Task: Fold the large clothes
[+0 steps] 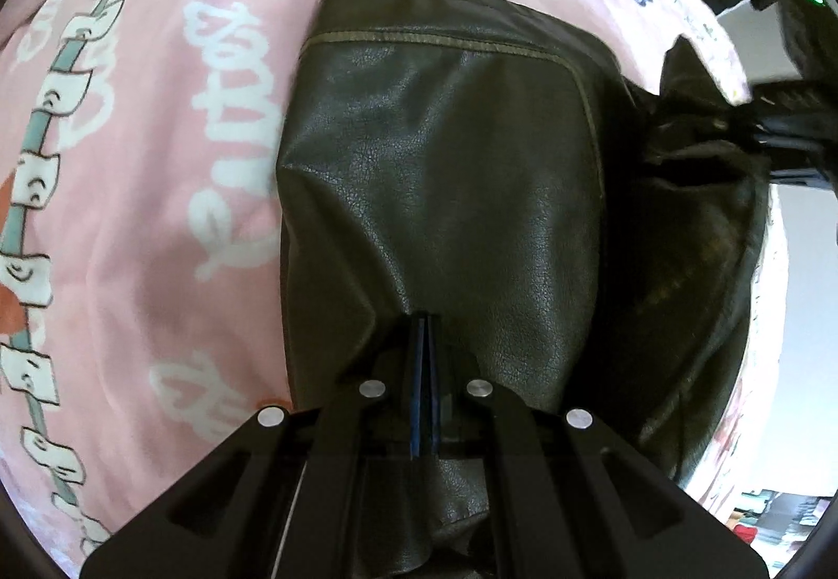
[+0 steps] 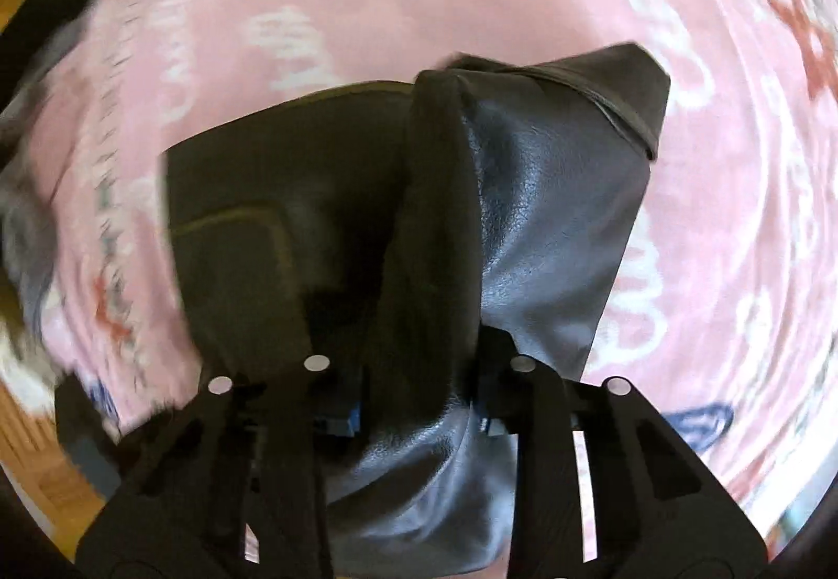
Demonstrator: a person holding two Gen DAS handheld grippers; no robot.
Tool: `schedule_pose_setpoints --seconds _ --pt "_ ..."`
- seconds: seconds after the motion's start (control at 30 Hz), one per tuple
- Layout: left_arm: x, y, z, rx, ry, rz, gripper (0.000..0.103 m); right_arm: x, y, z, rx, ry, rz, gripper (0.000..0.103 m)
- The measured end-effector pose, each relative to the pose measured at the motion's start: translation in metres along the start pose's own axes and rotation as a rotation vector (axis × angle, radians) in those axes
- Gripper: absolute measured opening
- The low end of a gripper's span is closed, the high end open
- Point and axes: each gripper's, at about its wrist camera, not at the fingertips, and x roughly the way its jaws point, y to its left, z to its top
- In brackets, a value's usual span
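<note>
Both grippers, left (image 1: pixel 424 317) and right (image 2: pixel 419 401), pinched folds of the dark leather jacket (image 1: pixel 445 170) on the pink blanket (image 1: pixel 157 160); mid-fold, probably carrying it toward twelve o'clock next

Pink blanket (image 1: pixel 157 191) open leftward (jacket (image 1: pixel 445 191) blocks middle).

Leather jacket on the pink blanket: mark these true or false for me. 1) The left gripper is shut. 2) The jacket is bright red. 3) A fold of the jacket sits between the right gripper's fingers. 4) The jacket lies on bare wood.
1) True: the left gripper is shut against the dark leather jacket.
2) False: it is dark, near black.
3) True: a thick fold fills the right gripper.
4) False: it lies on the pink printed blanket.
</note>
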Motion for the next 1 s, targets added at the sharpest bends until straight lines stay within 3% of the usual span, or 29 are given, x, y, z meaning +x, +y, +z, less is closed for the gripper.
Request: schedule_pose_setpoints --seconds 0.13,0.23,0.4,0.5,0.7,0.77,0.83,1.0 --pt "0.004 0.015 -0.004 -0.043 -0.006 -0.075 0.002 -0.042 0.038 -0.038 -0.220 -0.081 0.083 0.026" --pt "0.007 0.017 -0.005 -0.029 -0.003 -0.077 0.001 -0.056 0.071 -0.047 -0.321 -0.073 0.132 0.026" --pt "-0.003 0.038 -0.011 -0.077 -0.006 -0.147 0.000 -0.040 0.092 -0.033 -0.335 0.013 0.128 0.026" --pt "-0.012 0.050 -0.023 -0.054 0.005 -0.137 0.000 -0.024 0.118 -0.027 -0.371 0.027 0.099 0.026" --pt "0.018 0.059 -0.032 -0.063 0.075 -0.157 0.000 0.022 0.170 -0.021 -0.497 0.125 0.024 0.027" --pt "0.022 0.061 -0.031 -0.088 0.069 -0.167 0.000 0.041 0.173 -0.013 -0.478 0.148 -0.012 0.032" --pt "0.018 0.072 -0.035 -0.151 0.054 -0.211 0.000 0.059 0.172 -0.001 -0.433 0.182 0.002 0.046" --pt "-0.040 0.106 -0.063 -0.310 -0.073 -0.271 0.000 0.076 0.175 0.013 -0.368 0.187 0.036 0.065"
